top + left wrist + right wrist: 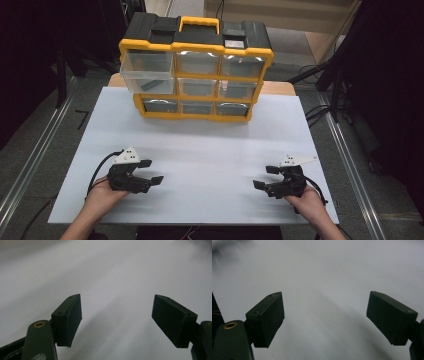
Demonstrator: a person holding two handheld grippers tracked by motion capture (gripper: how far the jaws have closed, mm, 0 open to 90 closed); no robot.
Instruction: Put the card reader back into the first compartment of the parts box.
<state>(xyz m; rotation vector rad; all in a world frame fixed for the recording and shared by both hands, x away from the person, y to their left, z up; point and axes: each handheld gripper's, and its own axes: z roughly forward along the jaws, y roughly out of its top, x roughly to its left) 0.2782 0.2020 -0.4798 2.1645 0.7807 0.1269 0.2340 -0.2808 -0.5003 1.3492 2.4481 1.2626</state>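
Currently your left gripper [153, 171] and right gripper [263, 177] rest spread and empty near the worktop's [210, 150] front corners; a drawer organizer [196, 67] stands at the back edge.

grey floor [45, 145] — white table [210, 150]

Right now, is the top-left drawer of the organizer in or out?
Out. The top-left drawer juts forward past the organizer frame, unlike its neighbours, with a dark item inside.
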